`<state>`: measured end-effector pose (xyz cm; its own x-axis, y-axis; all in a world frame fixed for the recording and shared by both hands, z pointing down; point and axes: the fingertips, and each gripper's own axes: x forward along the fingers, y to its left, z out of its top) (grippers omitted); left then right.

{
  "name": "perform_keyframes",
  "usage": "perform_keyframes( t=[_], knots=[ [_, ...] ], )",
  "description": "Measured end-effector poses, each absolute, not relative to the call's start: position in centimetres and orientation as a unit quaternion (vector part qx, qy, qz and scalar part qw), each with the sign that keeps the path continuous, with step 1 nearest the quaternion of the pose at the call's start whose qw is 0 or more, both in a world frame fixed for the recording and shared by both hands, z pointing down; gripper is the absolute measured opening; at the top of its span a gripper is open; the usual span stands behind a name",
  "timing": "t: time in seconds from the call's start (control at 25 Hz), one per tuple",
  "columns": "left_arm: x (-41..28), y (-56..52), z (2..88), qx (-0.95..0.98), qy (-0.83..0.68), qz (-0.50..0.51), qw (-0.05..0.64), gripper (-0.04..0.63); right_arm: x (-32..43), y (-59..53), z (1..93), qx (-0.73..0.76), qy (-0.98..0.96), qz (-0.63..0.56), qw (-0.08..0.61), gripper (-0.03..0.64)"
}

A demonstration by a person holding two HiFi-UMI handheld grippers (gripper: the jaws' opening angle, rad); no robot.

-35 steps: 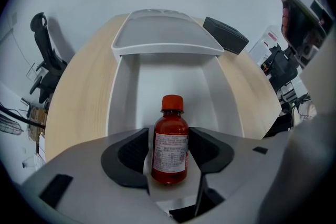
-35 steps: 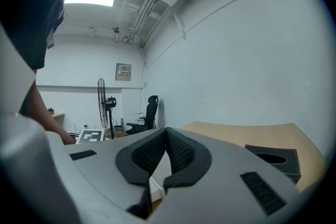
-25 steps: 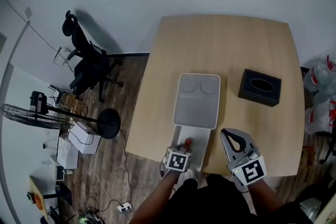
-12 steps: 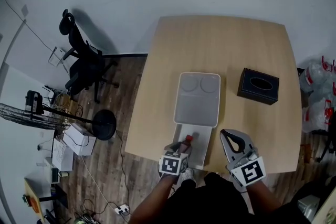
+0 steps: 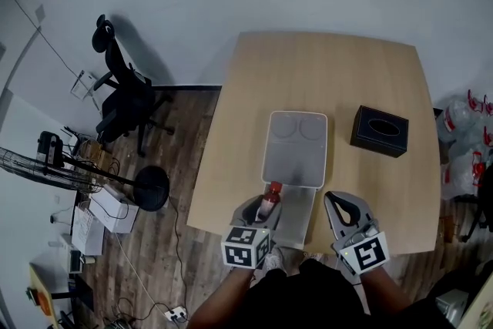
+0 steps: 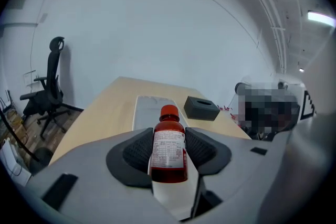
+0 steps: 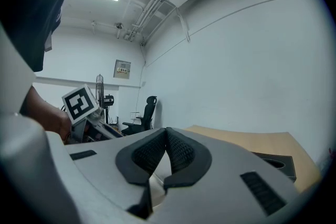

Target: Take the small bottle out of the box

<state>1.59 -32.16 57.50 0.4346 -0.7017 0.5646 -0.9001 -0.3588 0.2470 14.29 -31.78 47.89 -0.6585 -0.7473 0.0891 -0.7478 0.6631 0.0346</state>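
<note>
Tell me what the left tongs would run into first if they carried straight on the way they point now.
The left tongs, shut on the small bottle, point forward and slightly down. Straight on, they would probably meet the white box's open lid first, though depth is unclear.

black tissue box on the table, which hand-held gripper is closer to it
Right. The right hand-held gripper, shut and empty, is just in front of the black rectangular tissue box. The left hand-held gripper, gripping the small red-capped brown bottle, is farther left, above the open white box.
</note>
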Motion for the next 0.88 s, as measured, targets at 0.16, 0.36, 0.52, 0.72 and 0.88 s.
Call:
perform_keyframes(
  t=[0.16, 0.36, 0.52, 0.72, 0.88],
  knots=[
    [1.0, -32.8, 53.2, 0.819, -0.517, 0.126, 0.212, 0.209, 13.9, -31.4, 47.1, 0.412, -0.910, -0.008, 0.042, 0.012],
    [0.3, -32.8, 48.9, 0.835, -0.527, 0.049, 0.148, 0.210, 13.2, -31.1, 46.1, 0.413, -0.910, -0.019, 0.039, 0.014],
    [0.2, -32.0, 46.1, 0.842, -0.528, -0.004, 0.112, 0.210, 13.0, -30.4, 45.4, 0.415, -0.909, -0.026, 0.033, 0.014],
    [-0.2, -30.9, 42.8, 0.846, -0.528, -0.037, 0.072, 0.210, 14.0, -30.4, 43.8, 0.462, -0.886, -0.039, 0.004, 0.014],
    [-0.5, -30.1, 41.2, 0.847, -0.527, -0.052, 0.048, 0.210, 14.1, -30.2, 43.0, 0.473, -0.880, -0.047, 0.000, 0.014]
  ],
)
